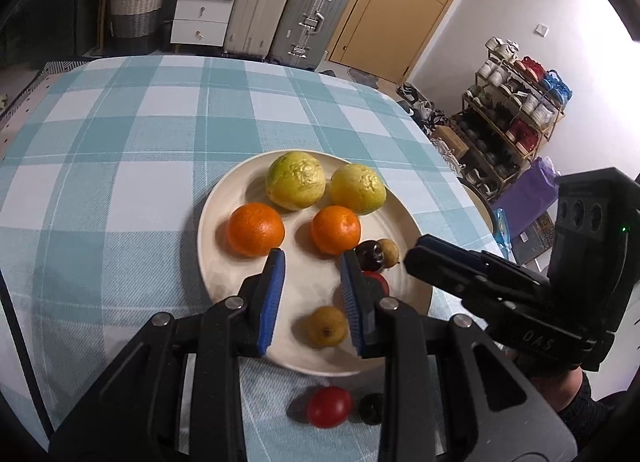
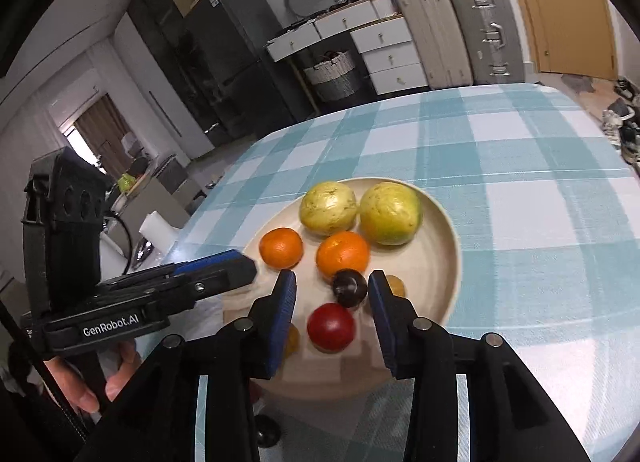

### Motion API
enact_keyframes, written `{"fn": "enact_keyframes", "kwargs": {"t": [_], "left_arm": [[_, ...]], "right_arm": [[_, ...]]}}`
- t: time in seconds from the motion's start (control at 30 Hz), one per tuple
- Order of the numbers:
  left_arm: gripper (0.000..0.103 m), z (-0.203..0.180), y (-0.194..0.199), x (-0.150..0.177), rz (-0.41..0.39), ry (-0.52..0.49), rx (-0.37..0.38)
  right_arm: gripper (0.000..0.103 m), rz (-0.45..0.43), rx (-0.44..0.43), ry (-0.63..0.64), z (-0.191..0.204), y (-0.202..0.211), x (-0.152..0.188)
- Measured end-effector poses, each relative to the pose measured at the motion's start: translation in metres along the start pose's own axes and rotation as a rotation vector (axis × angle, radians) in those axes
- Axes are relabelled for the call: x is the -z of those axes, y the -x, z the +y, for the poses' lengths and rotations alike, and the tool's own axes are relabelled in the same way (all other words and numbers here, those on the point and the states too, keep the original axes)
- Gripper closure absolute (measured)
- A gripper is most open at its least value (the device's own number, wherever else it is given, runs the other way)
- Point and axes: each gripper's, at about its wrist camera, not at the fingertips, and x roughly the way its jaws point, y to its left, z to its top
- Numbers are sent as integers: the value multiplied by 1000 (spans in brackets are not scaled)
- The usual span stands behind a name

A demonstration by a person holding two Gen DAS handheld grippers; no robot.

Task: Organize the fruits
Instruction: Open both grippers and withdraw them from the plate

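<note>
A cream plate [image 1: 240, 197] [image 2: 444, 262] on the checked cloth holds two yellow-green citrus fruits [image 1: 295, 180] [image 2: 328, 207], two oranges [image 1: 256, 228] [image 2: 343, 255], a dark plum [image 1: 370, 255] [image 2: 350, 287], a red fruit [image 2: 331, 328] and small brownish fruits [image 1: 325, 326]. A red fruit [image 1: 329, 406] and a dark fruit [image 1: 371, 408] lie on the cloth before the plate. My left gripper [image 1: 312, 262] is open and empty above the plate's near part. My right gripper [image 2: 332, 286] is open, its fingers either side of the plum and red fruit, holding nothing.
The table's right edge [image 1: 452, 165] drops to a shoe rack [image 1: 516, 117]. Suitcases [image 1: 288, 5] and drawers [image 1: 200, 5] stand beyond the far edge. A paper roll [image 2: 158, 232] sits past the table's left edge.
</note>
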Motion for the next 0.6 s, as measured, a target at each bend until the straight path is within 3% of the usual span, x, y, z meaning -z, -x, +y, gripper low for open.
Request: {"fn": "enact_keyframes", "kwargs": {"t": [0.6], "left_arm": [[78, -22, 53, 32, -33, -25, -30]], "right_arm": [[59, -85, 0, 43, 32, 56, 14]]}}
